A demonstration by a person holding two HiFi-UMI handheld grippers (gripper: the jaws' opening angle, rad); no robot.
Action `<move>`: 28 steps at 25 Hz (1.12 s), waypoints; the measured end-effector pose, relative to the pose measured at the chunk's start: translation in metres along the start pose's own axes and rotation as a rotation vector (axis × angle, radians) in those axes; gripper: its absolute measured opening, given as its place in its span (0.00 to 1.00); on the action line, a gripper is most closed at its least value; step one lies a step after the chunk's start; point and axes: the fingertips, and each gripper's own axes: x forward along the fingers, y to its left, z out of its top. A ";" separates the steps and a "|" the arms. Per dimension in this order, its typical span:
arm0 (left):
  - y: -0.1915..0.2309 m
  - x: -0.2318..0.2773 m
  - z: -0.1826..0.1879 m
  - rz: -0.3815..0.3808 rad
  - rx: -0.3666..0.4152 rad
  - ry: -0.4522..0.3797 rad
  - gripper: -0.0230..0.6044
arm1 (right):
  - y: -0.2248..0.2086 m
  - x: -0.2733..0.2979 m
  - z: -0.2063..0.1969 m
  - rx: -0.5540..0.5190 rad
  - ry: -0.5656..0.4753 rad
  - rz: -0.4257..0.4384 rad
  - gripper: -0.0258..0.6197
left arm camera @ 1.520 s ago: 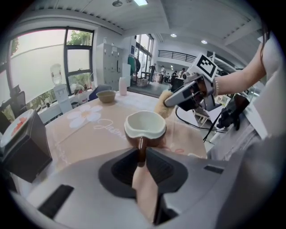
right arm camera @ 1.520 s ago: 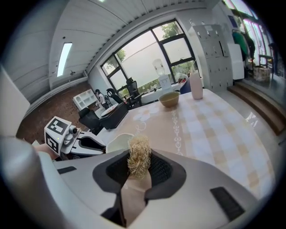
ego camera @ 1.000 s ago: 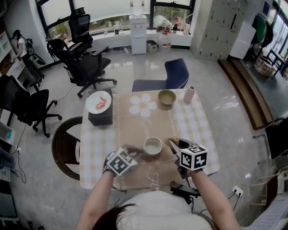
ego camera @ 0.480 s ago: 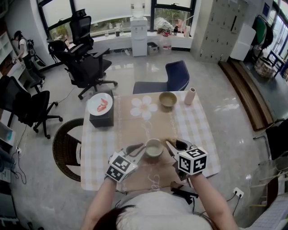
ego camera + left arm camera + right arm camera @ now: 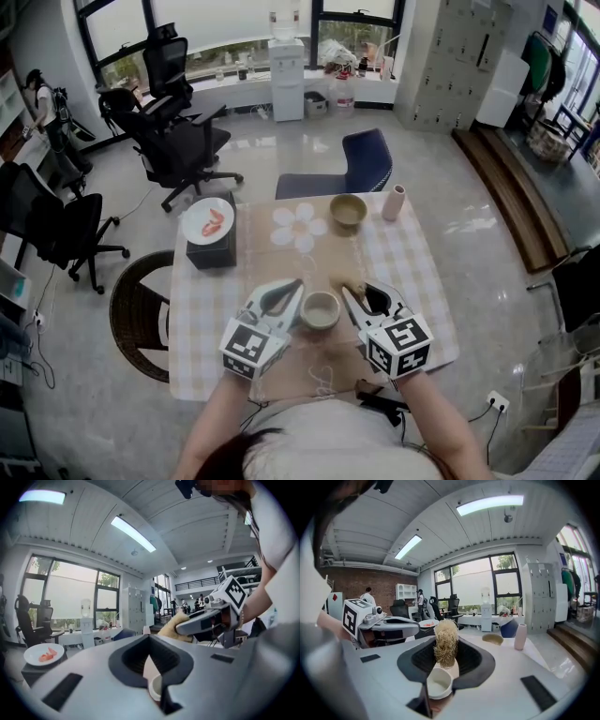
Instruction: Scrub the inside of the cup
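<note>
On your left, the grey two-jaw left gripper (image 5: pixel 294 289) with its black-and-white marker cube hangs just beside the small round cream ceramic cup (image 5: pixel 321 310); its jaws have just been closing and are now pressed together, with nothing between them that any view shows; by my reading you have no hold on the cup yet; spread those jaws, lower them over the near wall and pinch the rim firmly before any scrubbing, or the cup will likely skate away under the push.

Between your two grippers, that cup seems to stand upright and mouth-up on the tan fabric runner (image 5: pixel 281 267), apparently empty; keep it upright and low to the table.

On your right, the matching grey right gripper (image 5: pixel 349 292) pinches a straw-coloured fibrous scrubbing pad (image 5: pixel 446 641), which sticks out past the tips, above and near the cup's rim; tilt that gripper down so the pad leads into the mouth; press it against the inner wall, sweep round, then cross the bottom; mind that the hard jaw tips don't knock the rim.
</note>
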 end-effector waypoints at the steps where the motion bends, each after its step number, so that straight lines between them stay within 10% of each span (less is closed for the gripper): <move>1: -0.001 -0.001 0.006 -0.002 0.003 -0.025 0.06 | 0.002 -0.002 0.005 -0.011 -0.030 0.002 0.19; 28: 0.005 -0.010 0.061 0.114 0.002 -0.197 0.06 | 0.015 -0.027 0.059 -0.194 -0.318 -0.077 0.19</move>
